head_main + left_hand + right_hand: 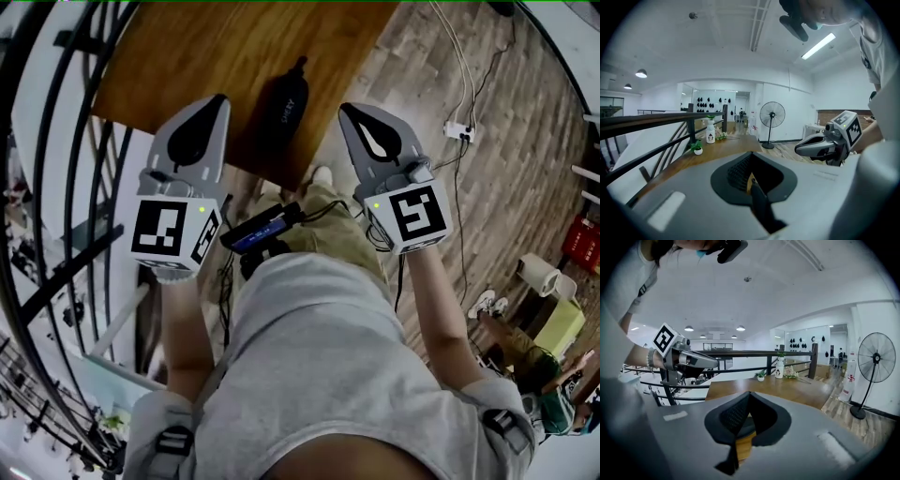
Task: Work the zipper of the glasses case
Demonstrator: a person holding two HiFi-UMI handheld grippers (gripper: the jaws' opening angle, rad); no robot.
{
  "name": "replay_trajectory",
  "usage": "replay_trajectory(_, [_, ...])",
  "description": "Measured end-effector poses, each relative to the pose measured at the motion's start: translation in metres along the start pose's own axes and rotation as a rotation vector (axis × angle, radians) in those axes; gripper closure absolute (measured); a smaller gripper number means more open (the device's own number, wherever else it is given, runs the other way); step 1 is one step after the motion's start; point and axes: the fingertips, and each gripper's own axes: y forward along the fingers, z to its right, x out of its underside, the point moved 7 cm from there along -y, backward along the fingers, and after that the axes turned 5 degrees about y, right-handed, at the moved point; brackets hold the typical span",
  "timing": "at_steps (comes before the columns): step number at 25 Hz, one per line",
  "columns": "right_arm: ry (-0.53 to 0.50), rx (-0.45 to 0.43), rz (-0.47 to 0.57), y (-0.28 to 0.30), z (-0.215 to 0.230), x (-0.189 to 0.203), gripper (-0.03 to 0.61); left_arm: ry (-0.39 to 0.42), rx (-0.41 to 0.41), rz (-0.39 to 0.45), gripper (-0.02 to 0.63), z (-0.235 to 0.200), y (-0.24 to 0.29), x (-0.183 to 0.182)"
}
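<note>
In the head view we hold the left gripper [221, 99] and the right gripper [344, 109] raised over the wooden table [169, 56]. The black glasses case [284, 108] lies on the table, showing between them. In the left gripper view our jaws are pressed together with nothing between them. In the right gripper view the jaws are likewise together and empty.

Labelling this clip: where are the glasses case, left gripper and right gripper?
glasses case [283, 109]: head view, middle of its black shell.
left gripper [221, 99]: head view, tips of its shut jaws.
right gripper [344, 109]: head view, tips of its shut jaws.
</note>
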Motion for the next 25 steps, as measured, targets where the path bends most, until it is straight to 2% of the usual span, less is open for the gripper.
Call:
replay_trajectory(4, [-0.018,-0.003,0.023,-0.01,-0.003,-0.012,0.578,0.02,-0.017,0.016,0.601,0.006,-0.016,-0.008])
replay_trajectory(10, [-0.038,-0.008,0.055,-0.015,-0.006,-0.022,0.578,0.008,-0.02,0.023,0.601,0.015,-0.026,-0.007])
replay_trajectory(17, [-0.002,0.004,0.074,-0.025,-0.004,-0.025,0.578,0.005,-0.025,0.045,0.601,0.021,-0.03,-0.011])
replay_trajectory(25, [-0.011,0.014,0.088,-0.026,-0.004,-0.026,0.578,0.01,-0.025,0.048,0.601,0.024,-0.03,-0.012])
